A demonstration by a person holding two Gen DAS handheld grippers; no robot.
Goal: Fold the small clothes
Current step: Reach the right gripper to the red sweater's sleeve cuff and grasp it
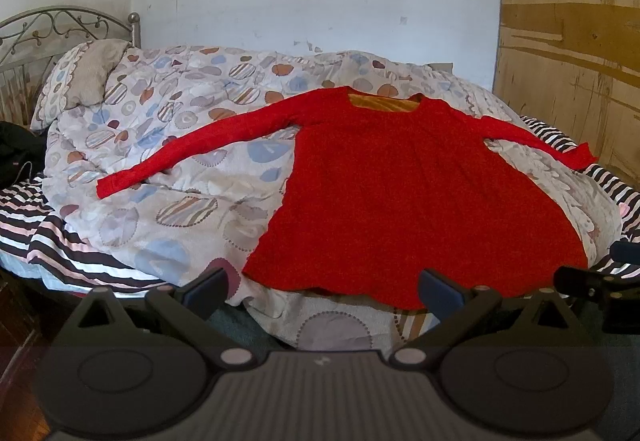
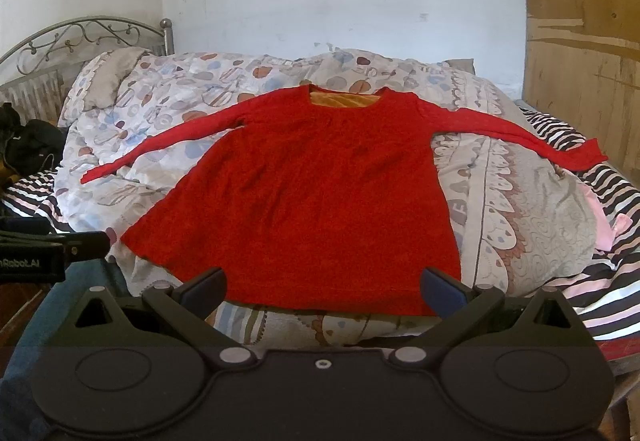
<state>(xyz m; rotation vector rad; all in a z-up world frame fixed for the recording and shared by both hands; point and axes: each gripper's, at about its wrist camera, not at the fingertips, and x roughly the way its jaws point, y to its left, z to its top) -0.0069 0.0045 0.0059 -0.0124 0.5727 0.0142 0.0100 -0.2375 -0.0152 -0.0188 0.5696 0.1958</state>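
A red long-sleeved top (image 1: 400, 193) (image 2: 312, 193) lies flat on the bed, neck away from me, both sleeves spread out to the sides, hem toward me. Its orange lining shows at the neck opening (image 2: 344, 99). My left gripper (image 1: 322, 291) hovers open just short of the hem's left part, nothing between its fingers. My right gripper (image 2: 324, 289) is open too, in front of the hem's middle, holding nothing. The right gripper's tip (image 1: 580, 281) shows at the right edge of the left wrist view; the left gripper's tip (image 2: 60, 245) shows at the left edge of the right wrist view.
A patterned quilt (image 1: 168, 145) covers the bed over a striped sheet (image 1: 48, 237). A metal headboard (image 2: 80, 37) and pillow (image 1: 88, 77) are at the left, dark clothing (image 2: 28, 145) beside them. A white wall is behind, a wooden panel (image 2: 584, 41) at the right.
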